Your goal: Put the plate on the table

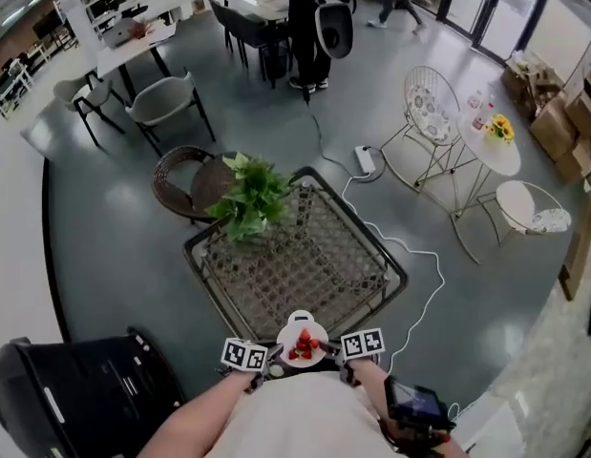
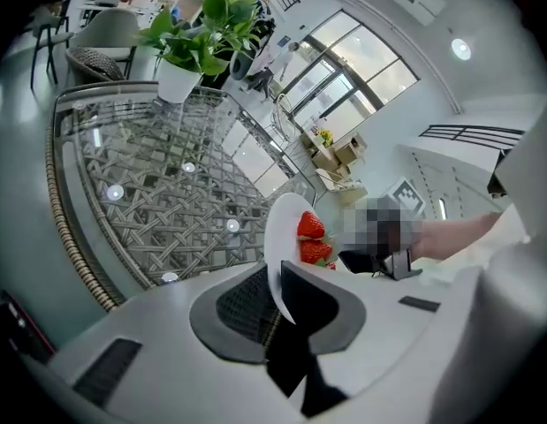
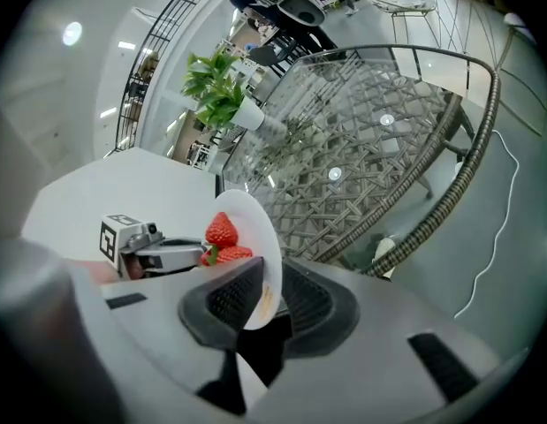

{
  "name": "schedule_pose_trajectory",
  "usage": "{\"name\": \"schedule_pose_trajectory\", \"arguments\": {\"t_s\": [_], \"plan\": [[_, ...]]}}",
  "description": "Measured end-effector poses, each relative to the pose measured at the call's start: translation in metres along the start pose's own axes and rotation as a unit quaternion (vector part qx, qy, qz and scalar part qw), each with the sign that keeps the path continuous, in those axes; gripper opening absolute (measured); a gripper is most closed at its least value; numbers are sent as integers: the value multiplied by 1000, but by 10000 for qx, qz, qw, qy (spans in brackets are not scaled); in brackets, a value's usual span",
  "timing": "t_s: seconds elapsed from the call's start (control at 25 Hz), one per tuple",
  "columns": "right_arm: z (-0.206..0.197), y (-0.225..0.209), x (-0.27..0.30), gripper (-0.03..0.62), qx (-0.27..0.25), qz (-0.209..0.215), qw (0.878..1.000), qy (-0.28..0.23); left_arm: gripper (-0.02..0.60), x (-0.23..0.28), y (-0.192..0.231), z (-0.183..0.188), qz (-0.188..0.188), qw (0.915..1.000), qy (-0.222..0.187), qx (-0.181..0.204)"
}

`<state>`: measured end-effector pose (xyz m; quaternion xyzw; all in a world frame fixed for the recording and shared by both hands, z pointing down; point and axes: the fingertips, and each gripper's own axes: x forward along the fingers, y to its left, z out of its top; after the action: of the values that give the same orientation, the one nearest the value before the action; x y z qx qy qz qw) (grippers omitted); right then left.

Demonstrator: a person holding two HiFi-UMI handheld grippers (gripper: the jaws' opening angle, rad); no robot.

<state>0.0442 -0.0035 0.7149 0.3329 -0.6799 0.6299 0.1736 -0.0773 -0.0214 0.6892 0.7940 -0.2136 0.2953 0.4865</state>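
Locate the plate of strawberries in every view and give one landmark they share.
Head view: plate at bottom centre, by the near corner of the table.
Left gripper view: plate edge-on, just below centre, strawberries on its right face.
Right gripper view: plate edge-on, just below centre, strawberries on its left face.
Shared landmark: the potted plant standing on the table.

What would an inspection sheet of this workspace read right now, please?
Surface: glass-topped wicker table.
Job's things: white plate with strawberries, held at the near corner, not set down.
Clutter: potted plant on the far left corner.
Grippers: left gripper and right gripper each shut on the plate's rim.
Cables: white cable on the floor right of the table; power strip.
Surroundings: wicker chair, white round table, black case.
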Motion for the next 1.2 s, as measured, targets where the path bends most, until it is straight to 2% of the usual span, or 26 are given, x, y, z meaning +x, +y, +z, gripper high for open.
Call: {"name": "schedule_pose_trajectory", "arguments": {"t_s": [0.32,0.52,0.84,1.0,1.2], "plan": [[10,-2,19,46,-150,98,9978,637,26,3,13,-12,196,9964,79,-821],[20,-3,39,46,-404,81,9938,1036,26,7,37,-12,473,9947,301,-859],[51,-13,79,46,-961,-39,9819,1634,26,21,77,-9,636,9882,239,-1374],[70,-15,85,46,-1321,-110,9773,1652,26,26,83,-1,752,9879,247,-1337],[103,-21,86,46,-1649,-325,9776,1268,34,40,94,24,985,9898,522,-886]]}}
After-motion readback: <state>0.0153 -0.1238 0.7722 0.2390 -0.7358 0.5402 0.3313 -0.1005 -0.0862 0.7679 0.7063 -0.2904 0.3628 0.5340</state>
